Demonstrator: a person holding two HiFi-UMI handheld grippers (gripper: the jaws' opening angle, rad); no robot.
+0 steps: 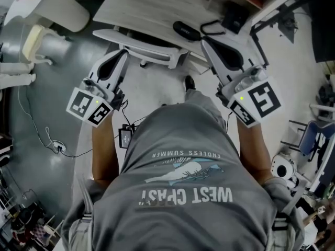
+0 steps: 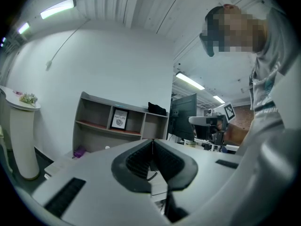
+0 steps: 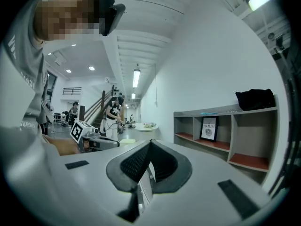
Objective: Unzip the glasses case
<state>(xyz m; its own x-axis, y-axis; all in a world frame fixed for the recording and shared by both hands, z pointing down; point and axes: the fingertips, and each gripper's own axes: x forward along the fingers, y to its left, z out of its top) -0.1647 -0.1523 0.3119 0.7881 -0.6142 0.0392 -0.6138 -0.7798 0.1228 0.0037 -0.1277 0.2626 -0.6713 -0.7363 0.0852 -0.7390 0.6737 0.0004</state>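
We see both tools held up level in front of the person in the grey T-shirt (image 1: 183, 187), and neither is on anything. The left tool (image 1: 123, 52) is at centre left of the head view, with its marker cube lower left of it. In the left gripper view its jaws are closed pad to pad with nothing between them. The right tool (image 1: 205, 41) is at centre right of the head view. In the right gripper view its jaws are also closed and empty.

The black oval glasses case (image 1: 187, 30), as far as we can tell, lies on the pale wood table (image 1: 136, 9) at upper centre of the head view. It sits between the two tool tips in the frame, just left of the right tool's tip, and neither touches it. The zip is too small to read.

Background in the left gripper view: a grey open shelf unit (image 2: 94, 121) holding a framed picture (image 2: 119, 119), with a black bag (image 2: 157, 108) on top. The right gripper view shows the same unit at right.
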